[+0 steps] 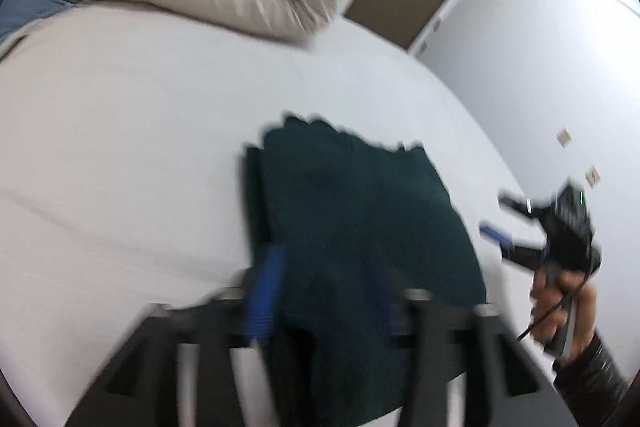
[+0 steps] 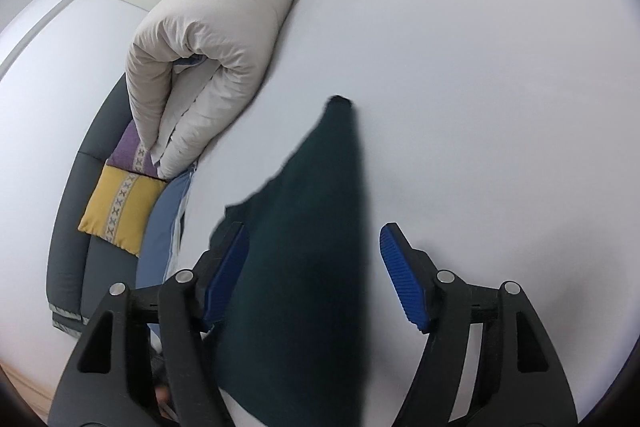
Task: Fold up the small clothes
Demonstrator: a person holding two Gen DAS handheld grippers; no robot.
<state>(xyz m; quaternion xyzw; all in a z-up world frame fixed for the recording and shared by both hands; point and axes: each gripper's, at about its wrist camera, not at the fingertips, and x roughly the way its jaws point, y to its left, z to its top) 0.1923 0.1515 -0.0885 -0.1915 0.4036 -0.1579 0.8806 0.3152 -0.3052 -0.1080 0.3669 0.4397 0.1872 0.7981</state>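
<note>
The right hand-held gripper [image 2: 314,279] is hanging wide open over the dark green garment [image 2: 304,267], its blue pads [image 2: 402,279] either side of the cloth, not pinching. The left hand-held gripper [image 1: 324,291] is blurring heavily; whether it is gripping the cloth cannot be told. The garment is lying partly folded on the white bed [image 2: 480,87]. A fold seems under way; next calls for pinching an edge. Farther off, a rolled beige duvet [image 2: 208,59] is resting.
</note>
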